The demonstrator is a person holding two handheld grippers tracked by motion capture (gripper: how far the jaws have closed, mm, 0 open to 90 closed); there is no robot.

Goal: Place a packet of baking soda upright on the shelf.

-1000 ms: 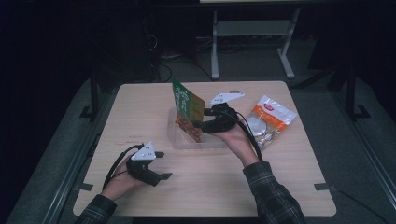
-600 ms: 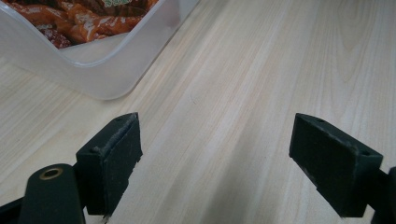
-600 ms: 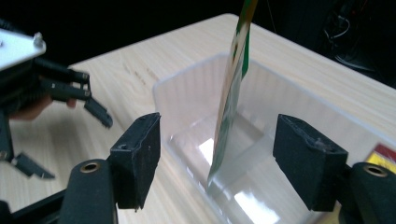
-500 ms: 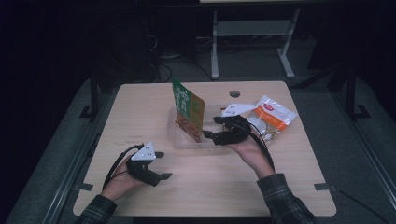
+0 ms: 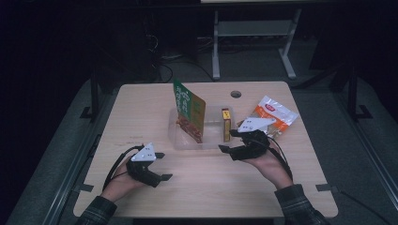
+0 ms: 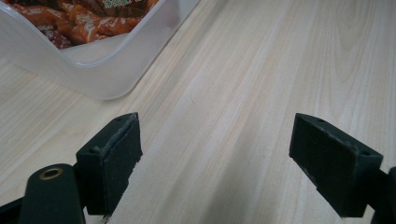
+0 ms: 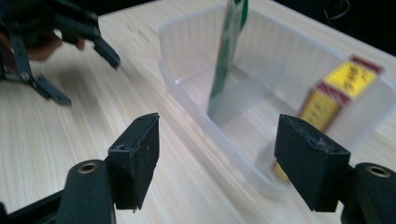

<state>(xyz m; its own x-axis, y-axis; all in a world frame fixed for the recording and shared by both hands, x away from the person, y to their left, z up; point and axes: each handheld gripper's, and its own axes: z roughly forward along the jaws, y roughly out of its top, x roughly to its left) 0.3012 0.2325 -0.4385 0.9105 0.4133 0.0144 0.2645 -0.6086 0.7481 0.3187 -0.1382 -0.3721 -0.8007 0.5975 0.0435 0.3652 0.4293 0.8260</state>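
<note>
Fingers (image 7: 135, 158) of both grippers spread empty (right gripper (image 5: 230, 143) just beside the clear tub (image 5: 211, 143)).

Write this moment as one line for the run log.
left claw: open, empty | right claw: open, empty, beside clear tub | in tub: green packet upright, yellow box | orange bag: on table
</note>
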